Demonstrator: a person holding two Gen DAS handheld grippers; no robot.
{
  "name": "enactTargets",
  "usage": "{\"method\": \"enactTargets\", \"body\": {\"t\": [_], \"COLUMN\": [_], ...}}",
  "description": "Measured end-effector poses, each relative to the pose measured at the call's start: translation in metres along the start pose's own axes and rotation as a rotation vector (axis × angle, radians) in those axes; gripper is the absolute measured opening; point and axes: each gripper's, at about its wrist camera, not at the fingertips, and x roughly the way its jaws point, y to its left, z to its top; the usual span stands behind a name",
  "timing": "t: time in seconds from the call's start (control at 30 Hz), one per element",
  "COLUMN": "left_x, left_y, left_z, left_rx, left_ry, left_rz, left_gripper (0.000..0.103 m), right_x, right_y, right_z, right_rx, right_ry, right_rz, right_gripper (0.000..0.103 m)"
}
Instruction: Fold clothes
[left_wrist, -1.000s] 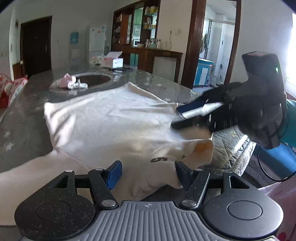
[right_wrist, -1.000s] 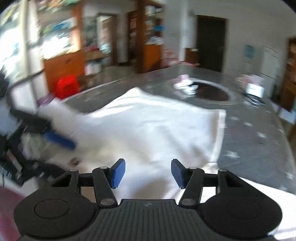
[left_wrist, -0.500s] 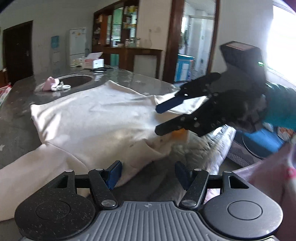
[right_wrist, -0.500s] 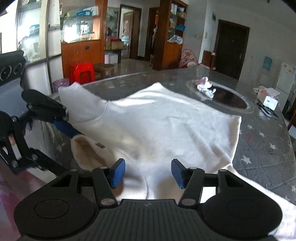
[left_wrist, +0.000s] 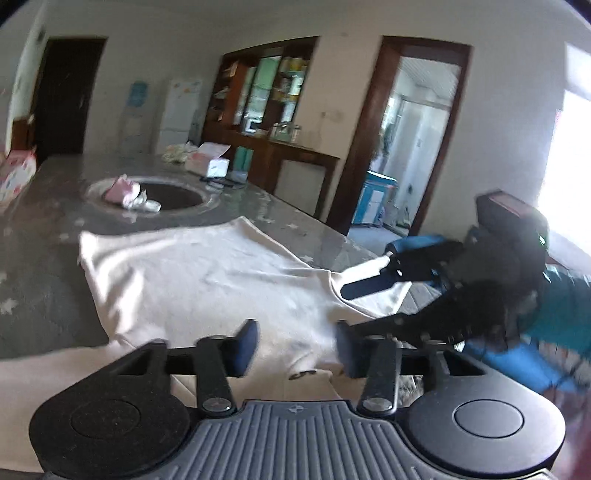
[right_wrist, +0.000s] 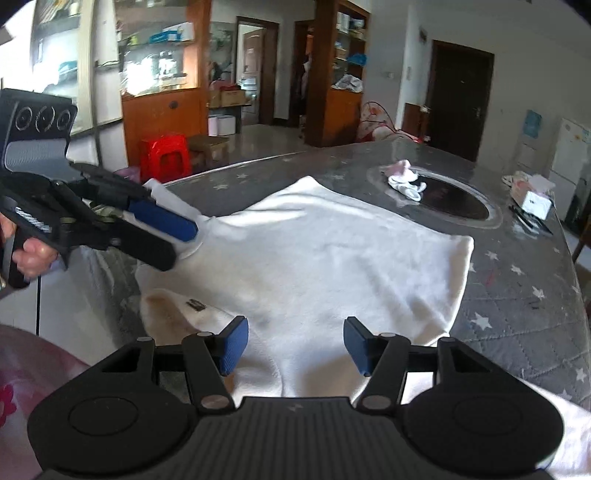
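Note:
A white garment (left_wrist: 192, 273) lies spread on the grey star-patterned table (left_wrist: 40, 295); it also shows in the right wrist view (right_wrist: 325, 258). My left gripper (left_wrist: 293, 349) is open over the garment's near edge by the collar. In the right wrist view it (right_wrist: 181, 240) shows at the left, open, its fingers at the garment's left corner. My right gripper (right_wrist: 295, 345) is open above the garment's near edge. In the left wrist view it (left_wrist: 354, 306) shows at the right, open, its fingers around the right corner.
A round dark inset (right_wrist: 450, 201) in the table holds small pink and white cloths (right_wrist: 402, 179). A tissue box (right_wrist: 533, 201) stands at the far right. A red stool (right_wrist: 166, 155) and wooden cabinets stand beyond the table's left edge.
My left gripper has moved in over the garment's collar edge. My right gripper has come down to the garment's right corner. The garment lies flatter on the table.

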Motion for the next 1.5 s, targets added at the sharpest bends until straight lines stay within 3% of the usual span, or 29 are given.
{"method": "enactTargets", "body": {"t": [0.07,0.23,0.43,0.57,0.73,0.77,1.1,1.27,1.5], "left_x": [0.009,0.019,-0.002,0.001,0.013,0.013,0.013,0.034,0.023], "left_y": [0.0,-0.008,0.001,0.032,0.067,0.07,0.073,0.092,0.103], "left_z": [-0.005,-0.023,-0.014,-0.001,0.001,-0.001,0.021,0.024,0.023], "left_rx": [-0.003,0.031,0.022,-0.092,-0.217,-0.223,-0.225,-0.271,-0.307], "left_ry": [0.043,0.13,0.049,0.018,0.036,0.038,-0.018,0.015,0.007], "left_rz": [-0.01,-0.038,0.005,0.093,0.196,0.214,0.256,0.311,0.346], "left_gripper": [0.028,0.03,0.034,0.034,0.034,0.029,0.035,0.034,0.034], "right_x": [0.003,0.01,0.018,0.021,0.024,0.024,0.026,0.026,0.026], "right_y": [0.0,0.001,0.002,0.005,0.005,0.005,0.004,0.003,0.002], "right_z": [-0.001,-0.003,-0.006,-0.008,-0.011,-0.011,-0.011,-0.011,-0.011], "right_rx": [0.003,0.002,0.006,-0.003,0.005,0.006,0.016,0.021,0.023], "right_ry": [0.004,0.004,0.03,0.038,0.049,0.049,0.047,0.045,0.045], "right_rz": [-0.002,0.007,0.015,0.02,0.021,0.021,0.023,0.023,0.028], "right_gripper": [0.058,0.058,0.059,0.059,0.061,0.061,0.064,0.064,0.065]}}
